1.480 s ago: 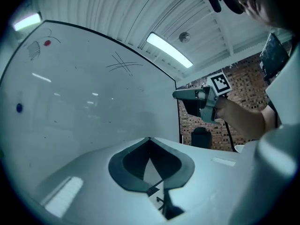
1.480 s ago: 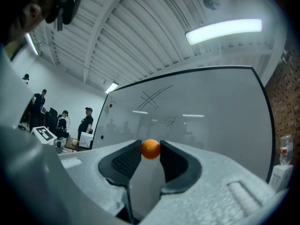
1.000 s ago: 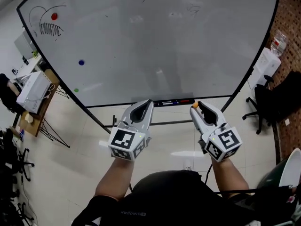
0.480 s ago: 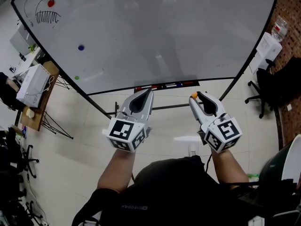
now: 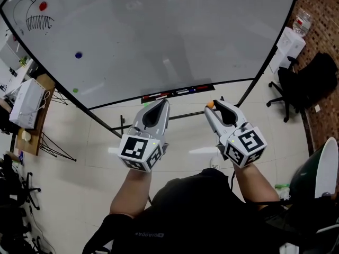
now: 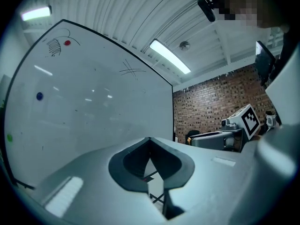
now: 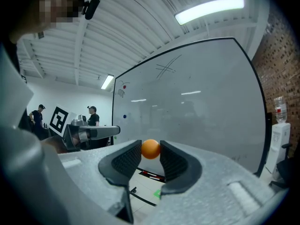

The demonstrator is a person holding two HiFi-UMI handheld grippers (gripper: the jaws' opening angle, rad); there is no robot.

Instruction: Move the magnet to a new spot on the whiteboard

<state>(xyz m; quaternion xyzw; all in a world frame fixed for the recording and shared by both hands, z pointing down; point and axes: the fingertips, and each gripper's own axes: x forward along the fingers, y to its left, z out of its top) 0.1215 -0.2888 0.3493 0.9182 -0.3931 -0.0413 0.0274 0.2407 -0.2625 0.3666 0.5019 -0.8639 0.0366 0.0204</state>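
The large whiteboard stands in front of me on a wheeled stand. Stuck on its left part are a red magnet, a blue magnet and a green magnet. My right gripper is held level short of the board's lower edge, shut on a small orange magnet. In the right gripper view the orange magnet sits pinched between the ribbed pads near the tips. My left gripper is beside it, shut with nothing in it; its tips meet.
A pen tray with markers runs along the board's bottom edge. A desk with a white box stands at the left. At the right are an office chair, a white cabinet and a brick wall. People stand far off.
Both grippers have sunk a little, and the board's lower edge and pen tray now sit higher in the head view. The orange magnet stays in the right jaws.
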